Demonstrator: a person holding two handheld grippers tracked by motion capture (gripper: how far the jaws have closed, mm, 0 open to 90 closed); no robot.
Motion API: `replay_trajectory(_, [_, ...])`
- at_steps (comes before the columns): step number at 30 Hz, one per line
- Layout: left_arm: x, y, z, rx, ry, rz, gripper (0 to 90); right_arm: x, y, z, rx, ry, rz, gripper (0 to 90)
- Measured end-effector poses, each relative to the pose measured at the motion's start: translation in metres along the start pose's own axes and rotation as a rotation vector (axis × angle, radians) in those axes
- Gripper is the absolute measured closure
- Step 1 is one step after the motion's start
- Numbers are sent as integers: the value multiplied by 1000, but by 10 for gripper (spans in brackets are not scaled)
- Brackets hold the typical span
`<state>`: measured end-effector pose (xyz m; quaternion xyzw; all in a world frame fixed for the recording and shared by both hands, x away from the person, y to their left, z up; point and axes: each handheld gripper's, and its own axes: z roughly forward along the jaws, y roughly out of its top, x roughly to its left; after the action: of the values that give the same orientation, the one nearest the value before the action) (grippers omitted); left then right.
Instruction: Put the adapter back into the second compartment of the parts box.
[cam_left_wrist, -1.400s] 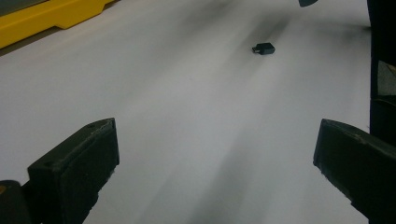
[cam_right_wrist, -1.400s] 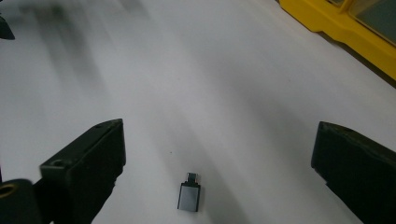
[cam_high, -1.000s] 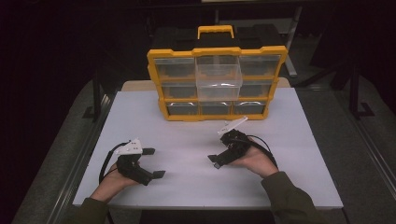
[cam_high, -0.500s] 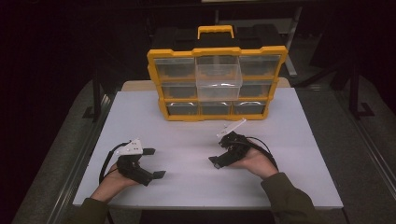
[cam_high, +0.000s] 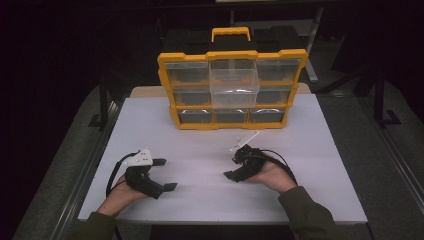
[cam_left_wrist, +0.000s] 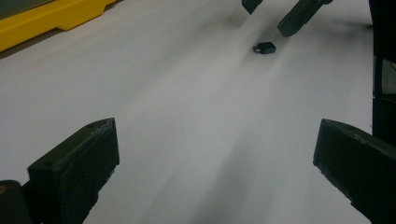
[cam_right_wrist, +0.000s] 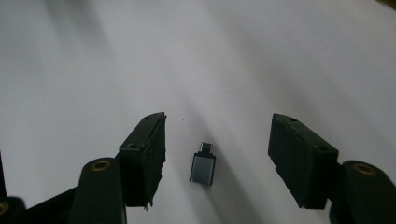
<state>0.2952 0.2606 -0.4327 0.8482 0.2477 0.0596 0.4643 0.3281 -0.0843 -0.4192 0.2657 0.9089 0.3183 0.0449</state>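
Observation:
A small grey USB adapter (cam_right_wrist: 203, 163) lies flat on the white table (cam_high: 210, 150), its plug end pointing away from me. My right gripper (cam_right_wrist: 219, 140) is open and hangs low over it, one jaw on each side, neither touching it. In the high view the right gripper (cam_high: 231, 167) is right of the table's centre. My left gripper (cam_high: 165, 174) rests open near the front left, with nothing between its jaws. In the left gripper view (cam_left_wrist: 215, 163) the adapter (cam_left_wrist: 265, 47) lies ahead, under the right gripper's jaw tips.
A yellow organiser (cam_high: 231, 90) with clear drawers stands upright at the table's back centre. Its middle drawer (cam_high: 234, 86) is pulled out partway. Its yellow base (cam_left_wrist: 51, 18) edges the left gripper view. Dark floor surrounds the table.
My right gripper has shifted slightly toward the front edge of the table and settled lower. The left gripper has stayed put.

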Motion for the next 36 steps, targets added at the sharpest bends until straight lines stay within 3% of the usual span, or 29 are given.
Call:
replay_trajectory(16, [0,0,0,1,0,0,0,2,-4,9,68,20,-16,522])
replay_trajectory(36, [-1,0,1,2,-3,1,1,2,-6,17,116,17,-28,704])
